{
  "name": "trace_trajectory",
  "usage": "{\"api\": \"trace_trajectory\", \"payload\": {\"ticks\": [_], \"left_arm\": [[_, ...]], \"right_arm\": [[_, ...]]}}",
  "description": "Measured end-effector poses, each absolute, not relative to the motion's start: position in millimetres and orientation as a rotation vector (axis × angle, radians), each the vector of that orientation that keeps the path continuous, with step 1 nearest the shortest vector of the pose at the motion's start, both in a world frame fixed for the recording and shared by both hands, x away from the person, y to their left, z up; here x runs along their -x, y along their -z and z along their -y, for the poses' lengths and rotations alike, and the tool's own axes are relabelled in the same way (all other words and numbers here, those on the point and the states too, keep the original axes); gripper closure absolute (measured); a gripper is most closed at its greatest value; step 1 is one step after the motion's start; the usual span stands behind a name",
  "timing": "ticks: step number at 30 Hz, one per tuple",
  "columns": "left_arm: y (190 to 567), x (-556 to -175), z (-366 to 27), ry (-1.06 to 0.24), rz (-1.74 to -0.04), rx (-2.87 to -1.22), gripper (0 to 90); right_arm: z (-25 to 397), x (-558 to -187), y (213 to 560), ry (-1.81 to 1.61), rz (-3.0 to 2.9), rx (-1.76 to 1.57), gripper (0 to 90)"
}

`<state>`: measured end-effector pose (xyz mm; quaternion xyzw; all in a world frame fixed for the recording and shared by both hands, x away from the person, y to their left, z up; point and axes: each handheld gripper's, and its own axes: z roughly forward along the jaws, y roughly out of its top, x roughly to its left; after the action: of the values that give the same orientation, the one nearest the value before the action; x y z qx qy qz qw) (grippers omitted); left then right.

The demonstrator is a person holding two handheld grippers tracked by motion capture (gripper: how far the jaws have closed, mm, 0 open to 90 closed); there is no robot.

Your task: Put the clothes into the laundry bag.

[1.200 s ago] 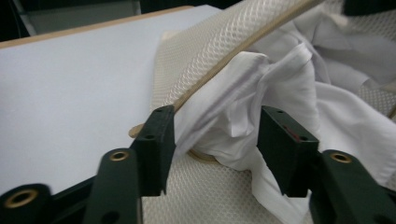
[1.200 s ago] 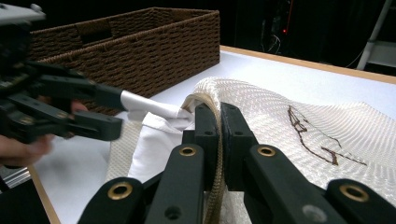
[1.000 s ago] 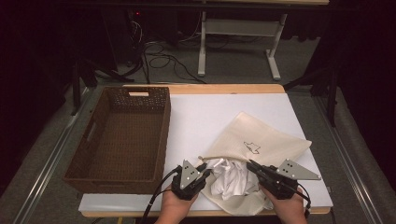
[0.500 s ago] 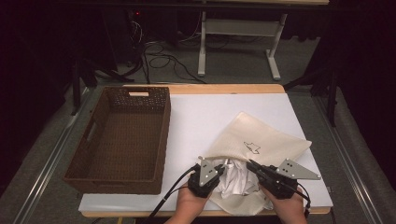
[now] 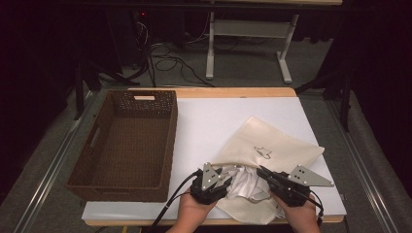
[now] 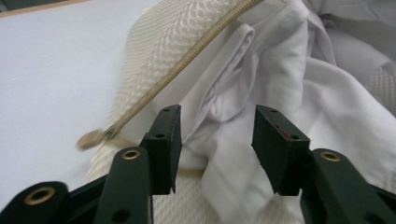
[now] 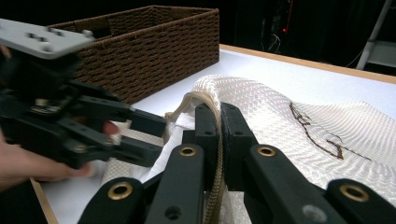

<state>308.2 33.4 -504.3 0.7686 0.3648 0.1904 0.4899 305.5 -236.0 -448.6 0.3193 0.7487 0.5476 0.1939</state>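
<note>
High view, change: the left gripper point(image 5: 224, 175) has moved rightward since one second ago, from beside the bag opening to the edge of the white cloth point(image 5: 245, 183); the right gripper point(image 5: 262, 172) has kept its place.
High view, bag: a cream mesh bag point(image 5: 272, 153) lies on the near right part of the white table top point(image 5: 218, 121), with a small dark mark on its upper face. Its opening faces the person, and the white cloth bulges out of it.
High view, basket: a brown woven basket point(image 5: 127, 141), rectangular with cut-out handles, stands at the left, apart from the bag.
Left gripper view, jaws: the black jaws stand apart, with a fold of white cloth point(image 6: 261, 84) between and beyond them; nothing is clamped.
Left gripper view, materials: the cloth is smooth, soft and creased. The bag point(image 6: 159, 42) shows a fine honeycomb weave. A tan zipper point(image 6: 187, 63) runs diagonally along its edge and ends in a blurred pull tab near the table.
Right gripper view, jaws: the right gripper point(image 7: 220, 122) is closed on the zipper point(image 7: 205, 105) edge of the bag opening and holds it raised.
Right gripper view, surroundings: the left gripper point(image 7: 156, 135) lies at the left with its jaws parted at the cloth point(image 7: 161, 161). The basket point(image 7: 154, 51) of coarse twisted weave stands behind it. The bag point(image 7: 299, 126) spreads to the right with the dark stitched mark.
</note>
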Motion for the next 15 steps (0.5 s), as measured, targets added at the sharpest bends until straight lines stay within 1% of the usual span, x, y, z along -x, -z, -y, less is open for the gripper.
{"api": "trace_trajectory", "payload": {"ticks": [3, 5, 8, 12, 14, 15], "left_arm": [[504, -299, -43, -0.488, -0.882, -1.851, 47.7], [506, -297, -47, -0.476, -0.897, -1.820, 43.8], [507, -296, -46, -0.448, -0.906, -1.815, 41.5], [505, -293, -43, -0.437, -0.882, -1.788, 32.6], [505, -293, -41, -0.394, -0.882, -1.791, 25.3], [505, -293, -41, -0.372, -0.877, -1.789, 24.1]], "right_arm": [[236, -305, 449, -1.537, -2.099, -0.901, 88.3], [236, -306, 449, -1.535, -2.099, -0.896, 88.2], [236, -306, 449, -1.540, -2.100, -0.895, 88.3], [237, -306, 450, -1.544, -2.101, -0.907, 88.3], [237, -306, 450, -1.542, -2.097, -0.911, 88.3], [236, -306, 450, -1.541, -2.098, -0.908, 88.3]]}}
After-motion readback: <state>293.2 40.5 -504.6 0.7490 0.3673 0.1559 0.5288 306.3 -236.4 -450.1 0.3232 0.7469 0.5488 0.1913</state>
